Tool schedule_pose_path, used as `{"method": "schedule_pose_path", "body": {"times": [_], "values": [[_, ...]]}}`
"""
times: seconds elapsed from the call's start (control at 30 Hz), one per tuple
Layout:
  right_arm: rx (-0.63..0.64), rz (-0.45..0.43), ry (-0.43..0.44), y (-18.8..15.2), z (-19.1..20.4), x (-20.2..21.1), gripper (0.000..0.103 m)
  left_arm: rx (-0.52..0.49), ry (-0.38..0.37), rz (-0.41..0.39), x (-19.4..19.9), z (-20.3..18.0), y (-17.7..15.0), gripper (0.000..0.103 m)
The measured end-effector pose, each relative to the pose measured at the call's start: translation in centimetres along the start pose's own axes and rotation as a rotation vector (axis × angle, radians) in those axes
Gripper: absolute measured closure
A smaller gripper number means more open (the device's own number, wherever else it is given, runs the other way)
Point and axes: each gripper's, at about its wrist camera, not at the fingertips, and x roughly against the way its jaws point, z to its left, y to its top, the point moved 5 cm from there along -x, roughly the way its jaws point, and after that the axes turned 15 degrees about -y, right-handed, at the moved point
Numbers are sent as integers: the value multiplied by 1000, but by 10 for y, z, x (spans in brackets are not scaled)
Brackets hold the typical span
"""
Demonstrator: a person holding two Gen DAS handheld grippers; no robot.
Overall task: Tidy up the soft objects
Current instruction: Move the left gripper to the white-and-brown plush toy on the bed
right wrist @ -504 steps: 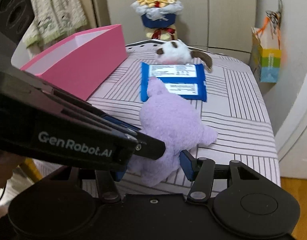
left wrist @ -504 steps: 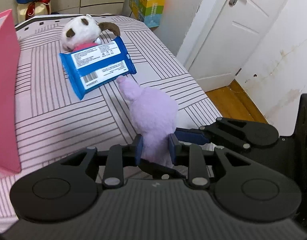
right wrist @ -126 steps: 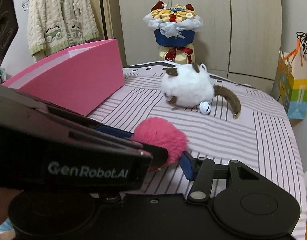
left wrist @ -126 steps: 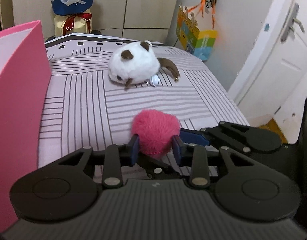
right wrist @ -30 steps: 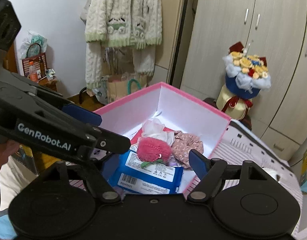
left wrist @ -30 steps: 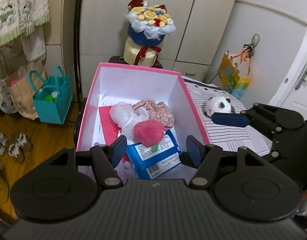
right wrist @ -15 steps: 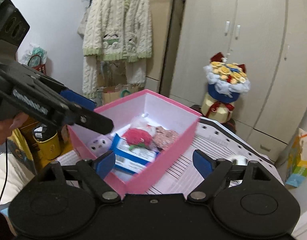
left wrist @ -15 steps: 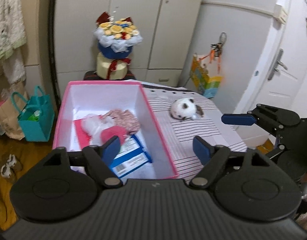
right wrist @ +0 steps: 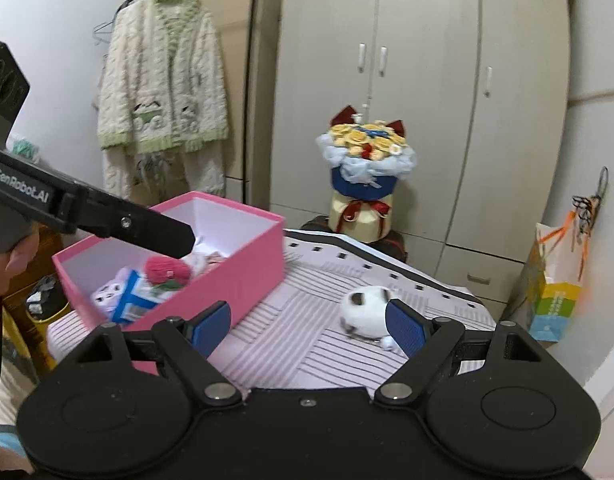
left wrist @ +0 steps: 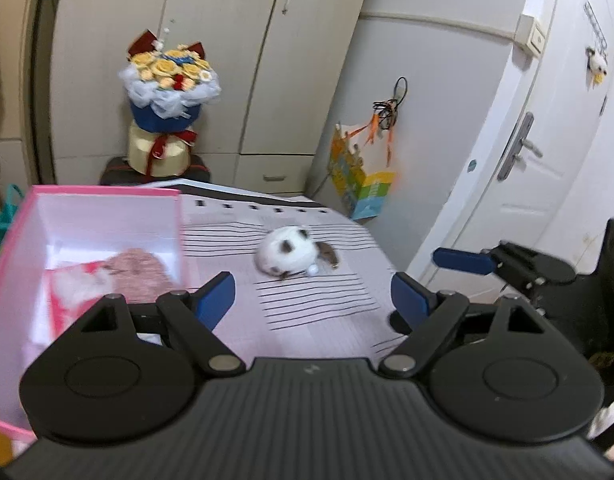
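Observation:
A white plush toy with brown patches [left wrist: 289,254] [right wrist: 365,310] lies alone on the striped bed [left wrist: 235,232] [right wrist: 291,344]. The pink box [left wrist: 99,191] [right wrist: 227,280] stands at the bed's left end. It holds a fuzzy pink ball [right wrist: 167,270], a blue pack [right wrist: 133,300], a purple plush [right wrist: 107,292] and a floral scrunchie [left wrist: 137,272]. My left gripper [left wrist: 311,298] hangs above the bed short of the toy; its jaws are opening with nothing between them. My right gripper [right wrist: 307,326] is open and empty, its right finger in front of the toy.
A flower bouquet [left wrist: 169,112] [right wrist: 365,176] stands behind the bed by the wardrobe. A colourful paper bag [left wrist: 359,188] [right wrist: 555,284] hangs at the right. A white door [left wrist: 547,160] is further right. A knitted cardigan [right wrist: 163,96] hangs at the left.
Both grippers have swung right, away from over the box and toward the bed. The fuzzy pink ball stays in the box. The left jaws stand wider, and the white toy is now central.

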Motion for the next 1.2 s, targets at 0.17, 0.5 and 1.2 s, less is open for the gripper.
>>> {"method": "schedule_pose_path", "body": {"times": [0.17, 0.5, 1.2], "values": [[-19, 3, 39, -11, -25, -23, 15, 25, 29, -23, -41, -2, 3, 18], [5, 37, 111, -27, -55, -91, 15, 106, 101, -35, -123, 15, 7, 21], [58, 51, 215, -44, -54, -214, 15, 371, 196, -118, -203, 89, 4, 25]]}}
